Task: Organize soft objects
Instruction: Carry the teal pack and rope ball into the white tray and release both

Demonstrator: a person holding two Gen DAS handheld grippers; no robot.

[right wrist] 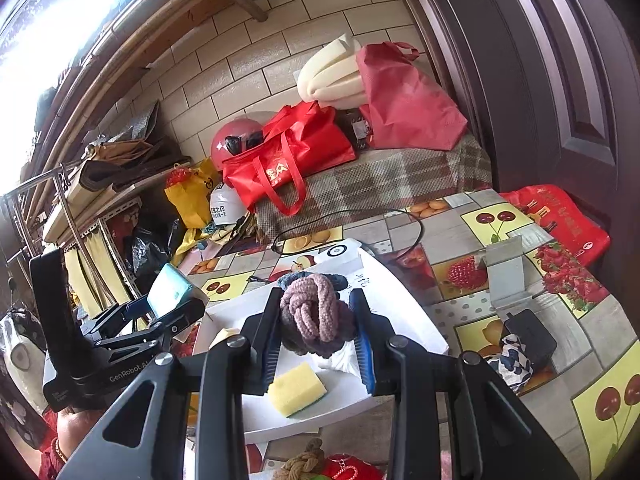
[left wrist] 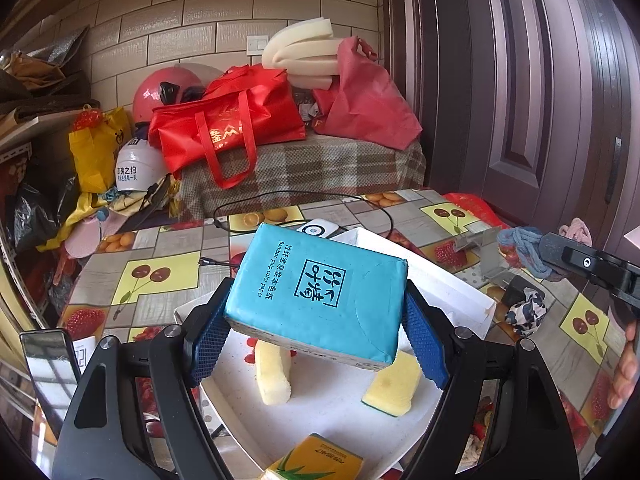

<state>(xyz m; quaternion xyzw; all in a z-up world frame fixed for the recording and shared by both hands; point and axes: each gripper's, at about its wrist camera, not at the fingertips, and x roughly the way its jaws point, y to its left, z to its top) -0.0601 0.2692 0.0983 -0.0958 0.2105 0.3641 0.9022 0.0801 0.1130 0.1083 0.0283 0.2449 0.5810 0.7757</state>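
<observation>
My left gripper (left wrist: pixel 318 332) is shut on a blue tissue pack (left wrist: pixel 320 292) and holds it above the white tray (left wrist: pixel 452 288). In the tray lie a yellow sponge (left wrist: pixel 390 386) and a pale foam strip (left wrist: pixel 274 376). A yellow tissue pack (left wrist: pixel 316 460) lies at the tray's near edge. My right gripper (right wrist: pixel 318 334) is shut on a bundle of knotted knit hair ties (right wrist: pixel 316 312), pink over dark ones, held above the tray (right wrist: pixel 400 292) and its sponge (right wrist: pixel 297 389). The left gripper with the blue pack (right wrist: pixel 170 290) shows at left in the right wrist view.
The table has a fruit-patterned cloth (left wrist: pixel 152 276). A patterned scrunchie (right wrist: pixel 514 360) and a small black box (right wrist: pixel 530 334) lie right of the tray, with a grey stand (right wrist: pixel 506 276) behind. A tan knotted tie (right wrist: pixel 304 464) lies near the front. Red bags (left wrist: pixel 228 120) sit on the bench behind.
</observation>
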